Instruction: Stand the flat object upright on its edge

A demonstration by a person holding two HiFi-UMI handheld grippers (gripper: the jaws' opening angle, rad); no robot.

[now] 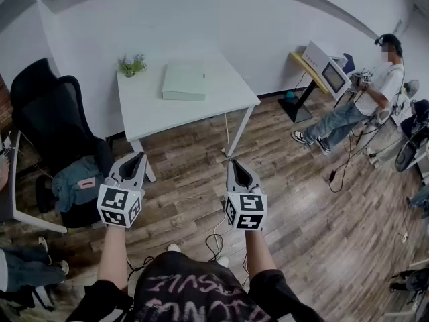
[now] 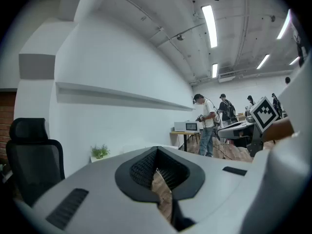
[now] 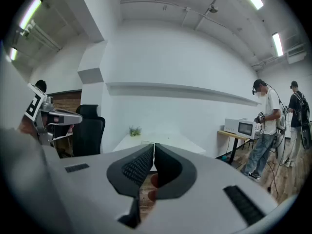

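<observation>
A flat pale box (image 1: 184, 82) lies on its broad face on the white table (image 1: 201, 106) across the room in the head view. My left gripper (image 1: 138, 156) and my right gripper (image 1: 233, 163) are held out over the wood floor, well short of the table, side by side. Both are shut with nothing between the jaws. In the right gripper view the table (image 3: 161, 139) shows just beyond the closed tips (image 3: 154, 145); the box is not clearly made out there. In the left gripper view the closed tips (image 2: 157, 150) point toward the white wall.
A small potted plant (image 1: 132, 64) stands on the table's far left corner. A black office chair (image 1: 57, 133) with a bundle on its seat sits left of the table. A person (image 1: 365, 96) sits at the right by a microwave (image 1: 328, 69). Cables lie on the floor.
</observation>
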